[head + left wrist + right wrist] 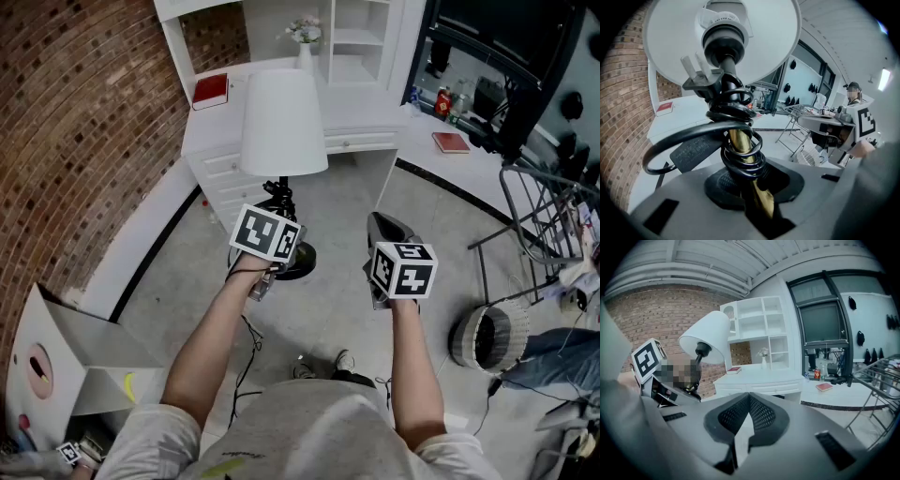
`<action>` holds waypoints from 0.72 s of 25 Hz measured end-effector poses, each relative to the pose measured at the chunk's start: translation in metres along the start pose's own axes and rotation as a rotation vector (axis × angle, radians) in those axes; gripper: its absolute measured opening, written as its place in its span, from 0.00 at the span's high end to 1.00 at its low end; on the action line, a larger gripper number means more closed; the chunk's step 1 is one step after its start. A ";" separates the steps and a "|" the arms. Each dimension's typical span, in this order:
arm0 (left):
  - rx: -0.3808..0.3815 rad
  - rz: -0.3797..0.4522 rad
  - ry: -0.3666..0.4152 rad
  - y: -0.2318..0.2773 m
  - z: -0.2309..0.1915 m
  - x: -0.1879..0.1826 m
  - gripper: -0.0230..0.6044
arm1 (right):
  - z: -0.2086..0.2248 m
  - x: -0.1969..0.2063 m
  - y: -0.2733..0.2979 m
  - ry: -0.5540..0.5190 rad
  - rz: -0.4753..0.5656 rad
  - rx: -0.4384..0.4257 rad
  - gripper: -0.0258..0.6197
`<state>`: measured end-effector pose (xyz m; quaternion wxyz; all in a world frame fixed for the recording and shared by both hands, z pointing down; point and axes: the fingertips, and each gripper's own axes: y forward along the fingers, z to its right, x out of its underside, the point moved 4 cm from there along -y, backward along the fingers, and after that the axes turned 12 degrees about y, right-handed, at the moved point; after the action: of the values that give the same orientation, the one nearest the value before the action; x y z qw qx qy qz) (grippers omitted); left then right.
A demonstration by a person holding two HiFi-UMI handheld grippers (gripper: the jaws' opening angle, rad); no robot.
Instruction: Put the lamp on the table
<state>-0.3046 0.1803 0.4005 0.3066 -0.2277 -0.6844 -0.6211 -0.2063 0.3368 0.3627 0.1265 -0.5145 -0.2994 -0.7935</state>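
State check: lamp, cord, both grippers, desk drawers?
lamp: unlit, held by its brass stem, not on the desk yet.
cord: coiled round the stem, plug free.
left gripper: shut on the lamp's stem.
right gripper: shut, nothing between the jaws.
desk drawers: shut.

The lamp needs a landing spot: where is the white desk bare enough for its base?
The desk top is bare along its front, right of the red book and forward of the flower vase. Behind, at the hutch shelves, it is tighter. The low counter to the right carries bottles and a second book.
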 end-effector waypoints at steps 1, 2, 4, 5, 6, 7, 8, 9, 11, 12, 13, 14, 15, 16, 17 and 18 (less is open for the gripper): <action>-0.001 0.002 0.000 0.000 0.000 -0.001 0.80 | 0.000 0.000 0.000 -0.001 0.002 -0.001 0.95; -0.001 0.004 0.000 0.000 0.000 -0.001 0.80 | 0.000 -0.001 0.000 -0.001 0.004 -0.001 0.95; -0.002 0.006 0.001 0.000 -0.002 -0.002 0.80 | -0.001 -0.001 0.001 -0.003 0.005 -0.002 0.95; -0.002 0.007 0.001 0.000 -0.002 -0.002 0.80 | -0.002 -0.001 0.002 -0.004 0.005 -0.003 0.95; -0.003 0.007 0.001 0.000 -0.003 -0.002 0.80 | -0.002 -0.001 0.003 -0.007 0.004 -0.003 0.95; -0.004 0.008 0.002 0.000 -0.003 -0.002 0.80 | -0.003 0.000 0.003 -0.011 0.003 -0.003 0.95; -0.004 0.009 0.002 -0.001 -0.003 -0.002 0.80 | -0.004 0.000 0.003 -0.016 0.002 -0.002 0.95; -0.004 0.010 0.003 -0.001 -0.003 -0.002 0.80 | -0.004 0.000 0.003 -0.021 0.001 -0.001 0.95; -0.003 0.012 0.004 -0.001 -0.003 -0.002 0.80 | -0.006 0.000 0.002 -0.026 -0.001 0.000 0.95; -0.003 0.012 0.004 -0.002 -0.004 -0.002 0.80 | -0.007 0.000 0.002 -0.029 -0.001 0.000 0.95; -0.003 0.012 0.005 -0.002 -0.005 -0.002 0.80 | -0.008 0.000 0.002 -0.032 -0.002 0.000 0.95; -0.002 0.013 0.005 -0.003 -0.006 -0.002 0.80 | -0.009 0.000 0.002 -0.034 -0.002 0.000 0.95; -0.001 0.015 0.007 -0.003 -0.006 -0.002 0.80 | -0.010 0.000 0.002 -0.035 -0.002 0.000 0.95; 0.001 0.015 0.008 -0.003 -0.006 -0.001 0.80 | -0.011 0.000 0.002 -0.034 -0.002 0.000 0.95; 0.003 0.015 0.009 -0.003 -0.006 -0.001 0.80 | -0.011 0.000 0.002 -0.034 -0.001 0.000 0.95; 0.005 0.015 0.011 -0.003 -0.006 0.000 0.80 | -0.012 0.000 0.002 -0.034 0.000 0.001 0.95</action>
<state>-0.3057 0.1739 0.3982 0.3156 -0.2286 -0.6824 -0.6184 -0.2138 0.3278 0.3601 0.1215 -0.5278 -0.3021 -0.7845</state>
